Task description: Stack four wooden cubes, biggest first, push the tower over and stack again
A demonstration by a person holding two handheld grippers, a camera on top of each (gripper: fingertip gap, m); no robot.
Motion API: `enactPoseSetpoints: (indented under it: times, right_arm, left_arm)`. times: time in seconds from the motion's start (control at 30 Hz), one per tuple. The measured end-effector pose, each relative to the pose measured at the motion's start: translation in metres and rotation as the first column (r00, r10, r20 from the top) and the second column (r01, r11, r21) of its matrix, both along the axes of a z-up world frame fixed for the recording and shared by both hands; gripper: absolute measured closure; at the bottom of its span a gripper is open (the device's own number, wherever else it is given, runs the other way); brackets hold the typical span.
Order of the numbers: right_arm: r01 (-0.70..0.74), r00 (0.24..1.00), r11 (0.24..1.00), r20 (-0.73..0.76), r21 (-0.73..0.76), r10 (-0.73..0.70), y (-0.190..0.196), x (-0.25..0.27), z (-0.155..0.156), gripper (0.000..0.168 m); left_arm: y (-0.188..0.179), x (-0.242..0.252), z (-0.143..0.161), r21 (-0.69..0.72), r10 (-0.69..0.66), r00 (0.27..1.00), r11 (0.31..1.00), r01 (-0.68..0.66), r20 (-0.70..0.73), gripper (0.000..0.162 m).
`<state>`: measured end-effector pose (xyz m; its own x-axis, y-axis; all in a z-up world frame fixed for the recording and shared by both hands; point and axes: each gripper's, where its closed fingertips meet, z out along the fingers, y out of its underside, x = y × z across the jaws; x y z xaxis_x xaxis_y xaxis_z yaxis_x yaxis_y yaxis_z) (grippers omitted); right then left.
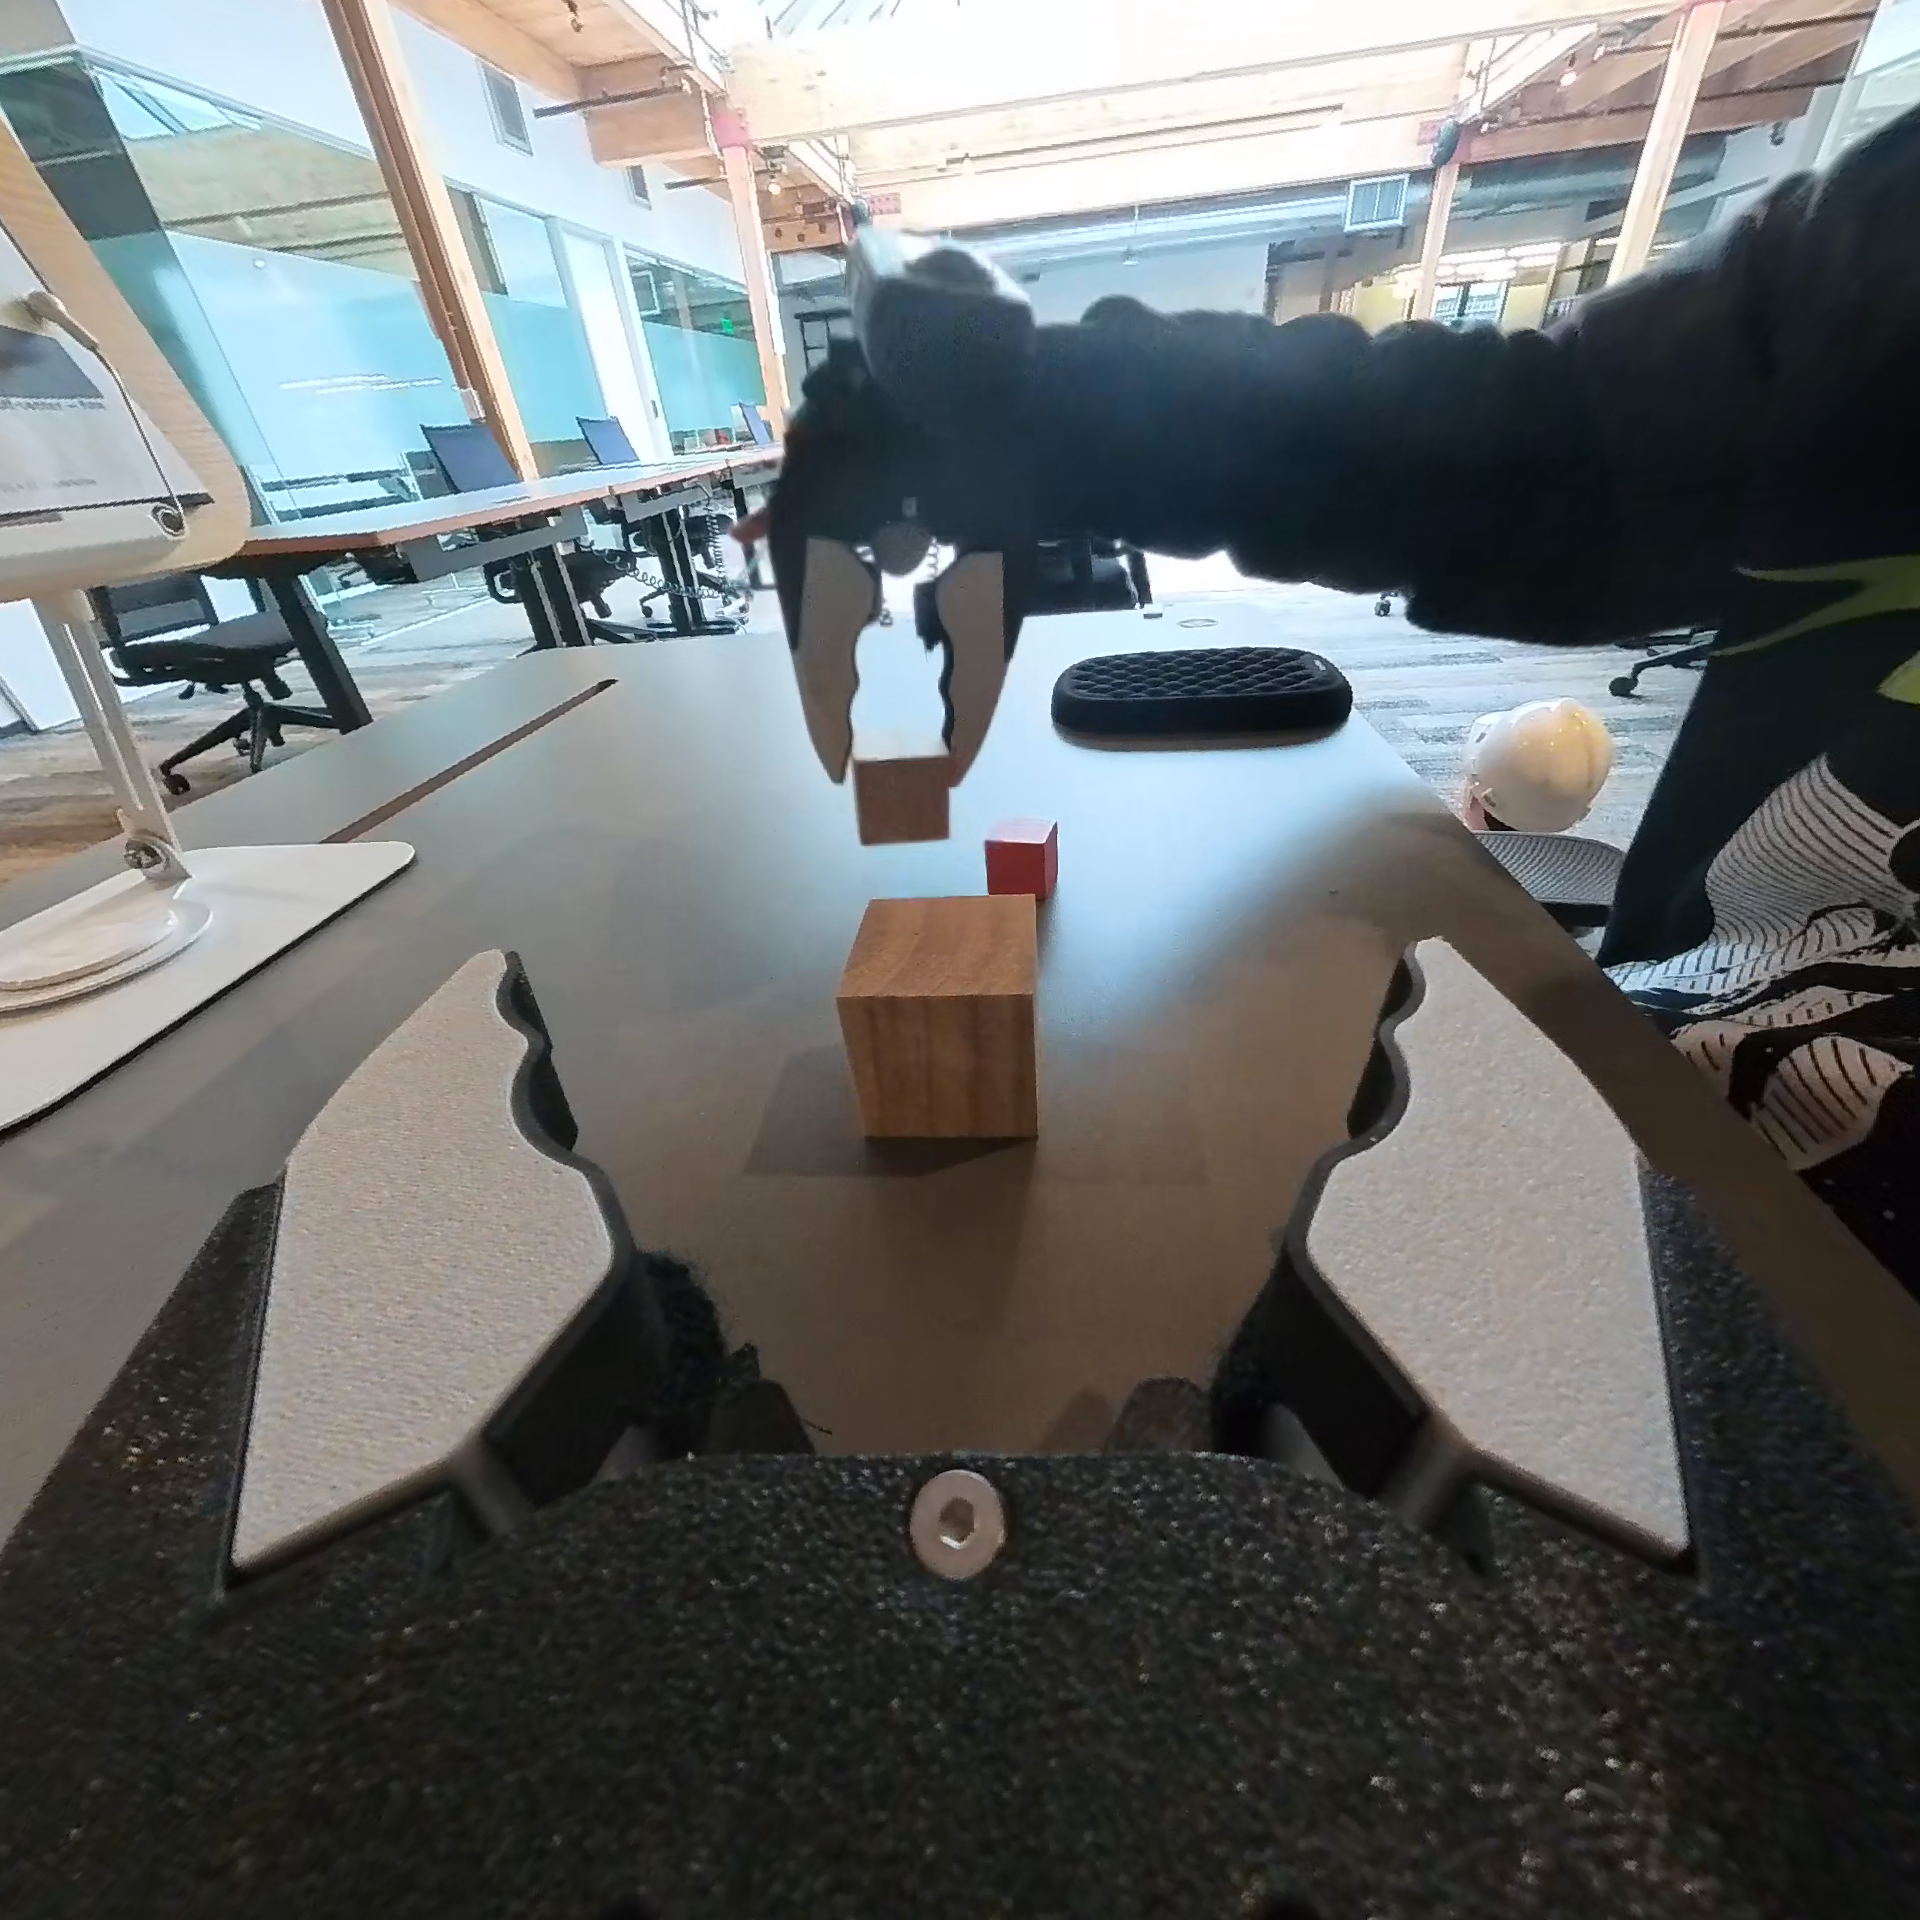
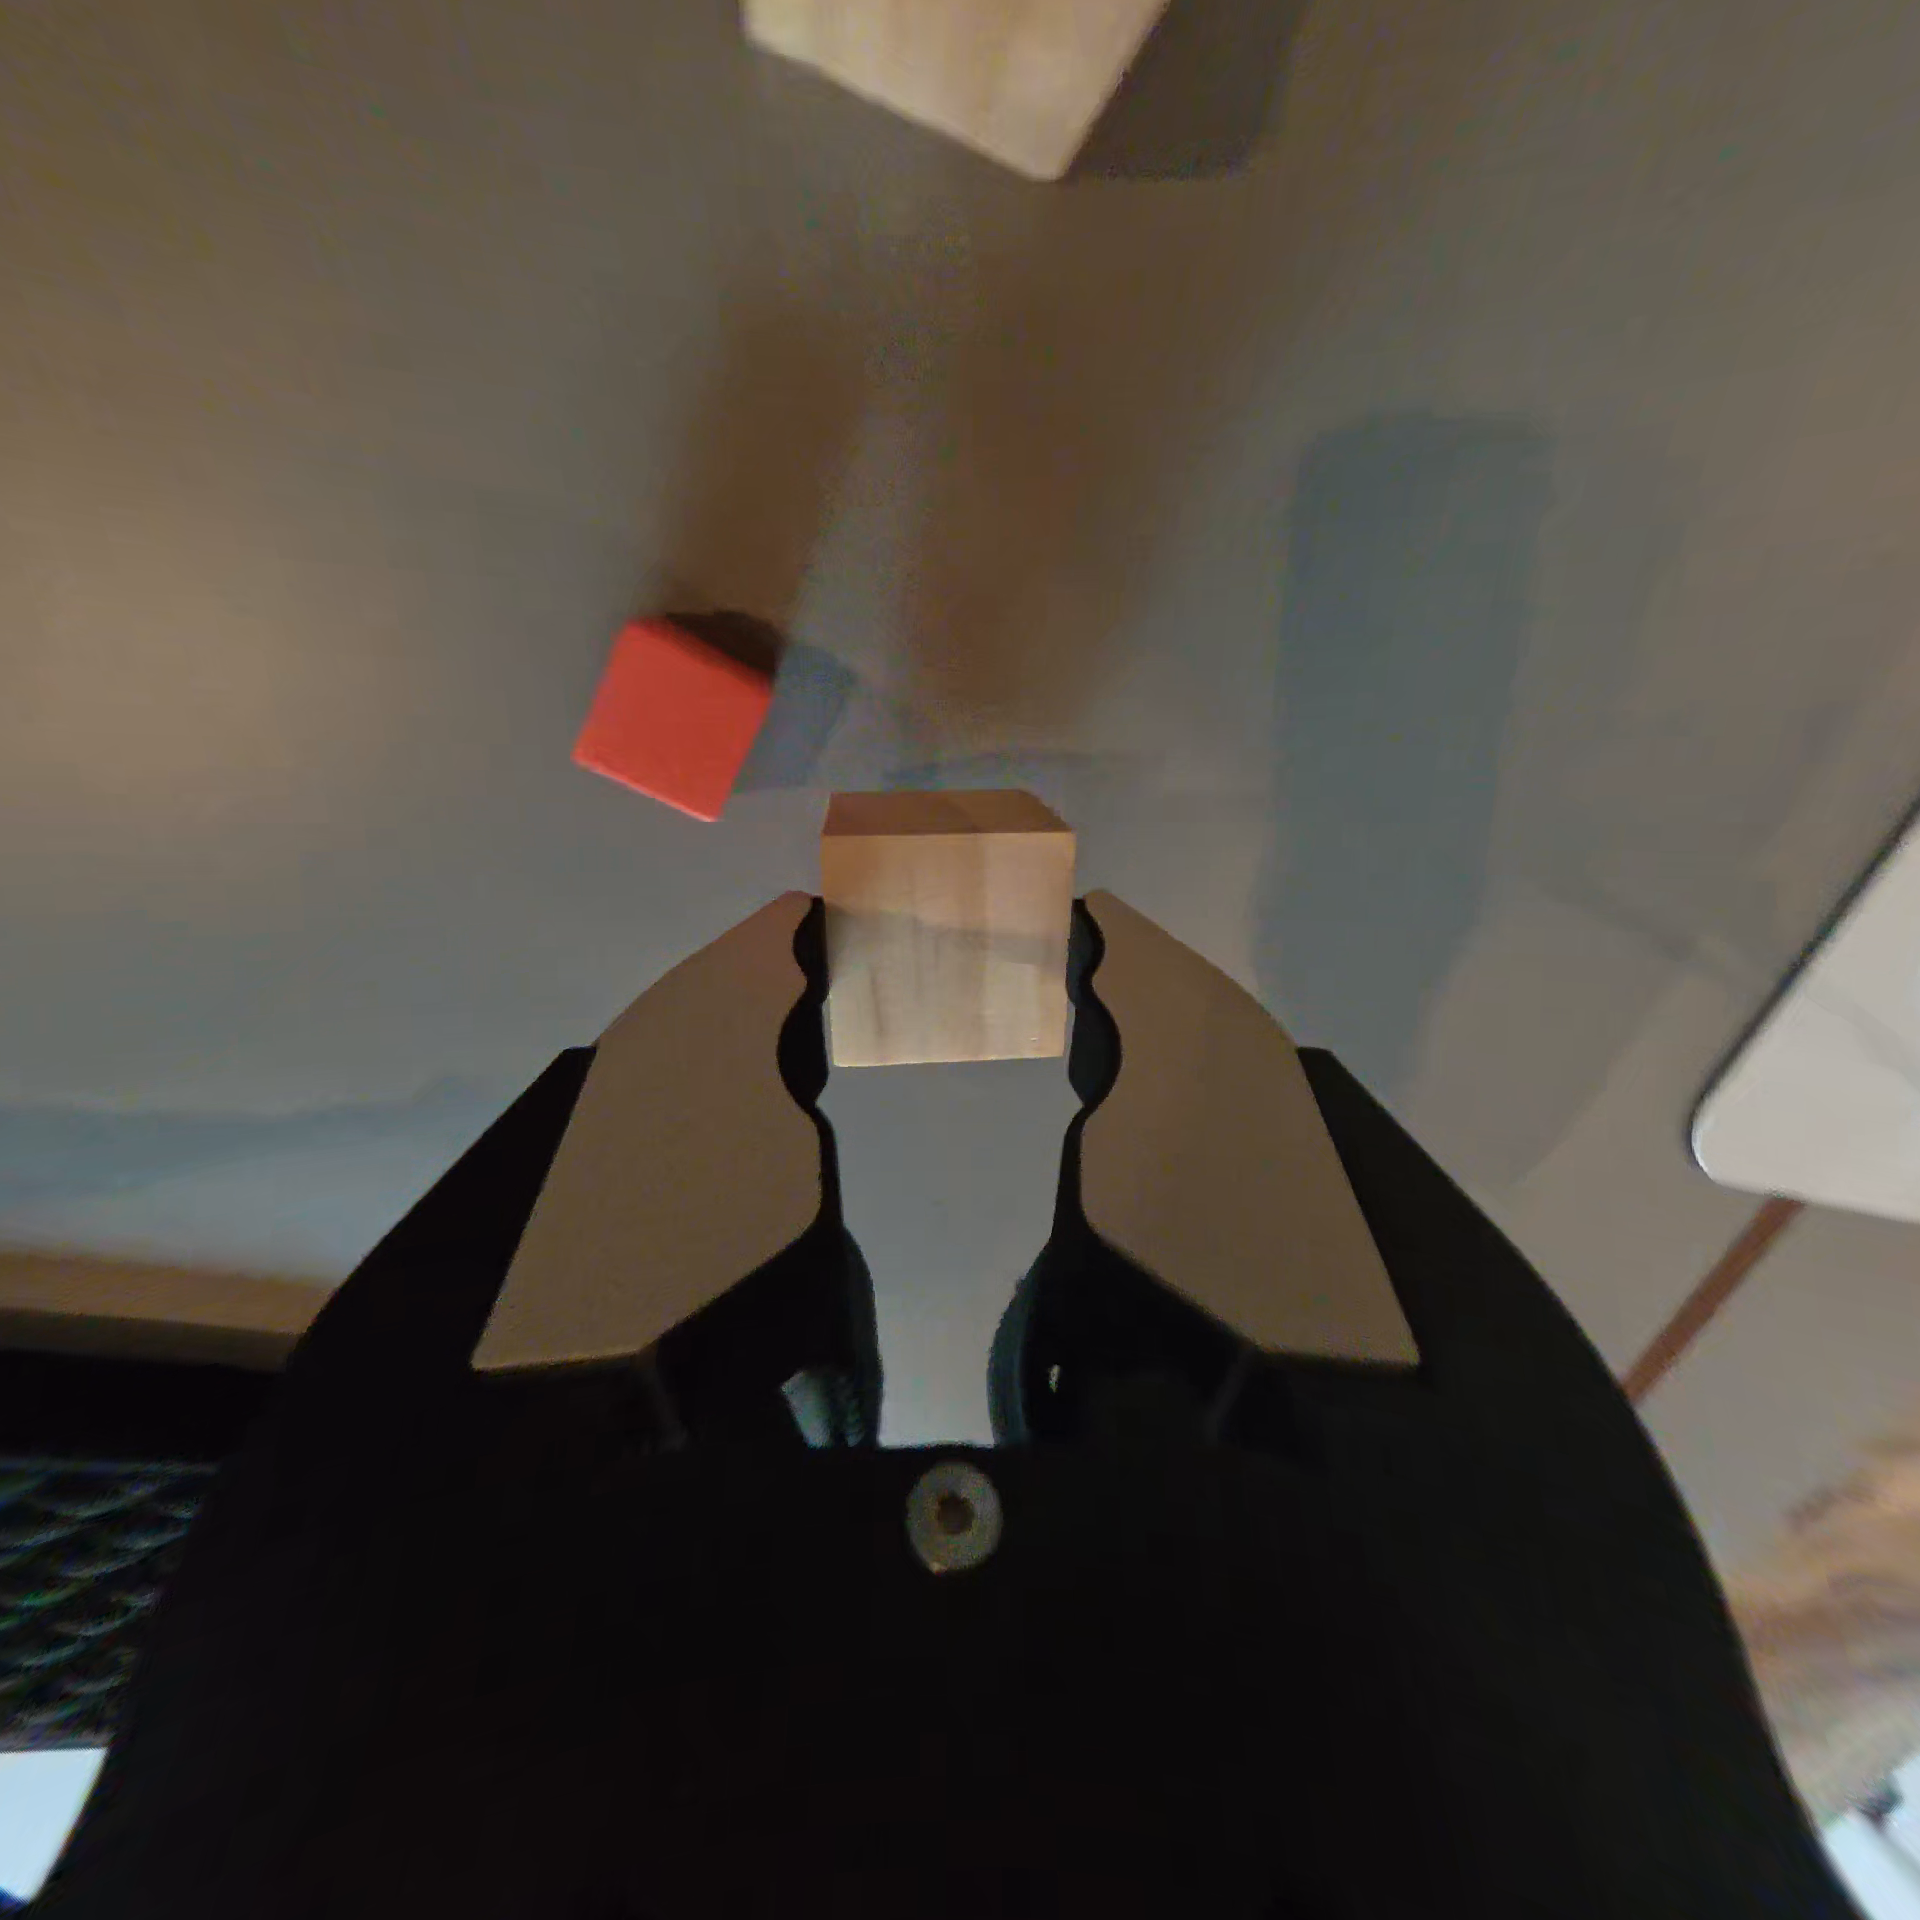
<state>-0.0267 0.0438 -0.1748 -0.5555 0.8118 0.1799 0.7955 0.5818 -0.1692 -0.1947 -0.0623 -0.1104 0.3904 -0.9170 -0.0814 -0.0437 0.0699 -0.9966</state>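
Observation:
A big wooden cube [image 1: 940, 1018] stands on the dark table [image 1: 623, 935] in front of my left gripper [image 1: 956, 997], which is open and empty, low over the table. Behind it lies a small red cube [image 1: 1022, 856]. My right gripper [image 1: 899, 764] hangs fingers-down above and behind the big cube, shut on a mid-size wooden cube [image 1: 902, 798] held in the air. In the right wrist view the right gripper [image 2: 948, 909] grips that cube [image 2: 948, 935]; the red cube [image 2: 675, 717] lies to the left and the big cube [image 2: 956, 73] shows at the top edge.
A white lamp base [image 1: 156, 935] stands on a white mat at the table's left. A black mesh pad [image 1: 1200, 691] lies at the far right. The table's right edge [image 1: 1558, 935] is close to the cubes, with a person's patterned clothing beside it. The white mat corner [image 2: 1829, 1081] shows at right.

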Motion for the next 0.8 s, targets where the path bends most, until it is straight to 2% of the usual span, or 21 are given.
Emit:
enactPoseSetpoints:
  times: [0.07, 0.17, 0.3, 0.5, 0.8]
  right_arm:
    - [0.087, 0.996, 0.996, -0.007, 0.034, -0.087, 0.000, -0.008, 0.016, 0.124]
    - [0.184, 0.981, 0.983, -0.061, -0.004, -0.184, -0.019, -0.034, 0.042, 0.124]
    - [0.223, 0.969, 0.974, -0.105, -0.028, -0.225, -0.047, -0.070, 0.064, 0.125]
    - [0.309, 0.948, 0.948, -0.058, -0.072, -0.314, -0.076, -0.110, 0.056, 0.125]
    - [0.309, 0.951, 0.946, -0.003, -0.095, -0.310, -0.077, -0.125, 0.039, 0.124]
  left_arm:
    - [0.000, 0.000, 0.000, 0.001, 0.000, 1.000, 1.000, 0.000, -0.001, 0.017]
    - [0.000, 0.000, 0.000, 0.001, -0.001, 1.000, 1.000, 0.001, -0.004, 0.017]
    - [0.000, 0.000, 0.000, 0.001, 0.001, 1.000, 1.000, -0.001, -0.003, 0.017]
    - [0.000, 0.001, -0.001, 0.001, -0.001, 1.000, 1.000, 0.001, -0.007, 0.018]
    - [-0.001, 0.002, -0.002, 0.000, -0.010, 1.000, 1.000, 0.010, -0.018, 0.018]
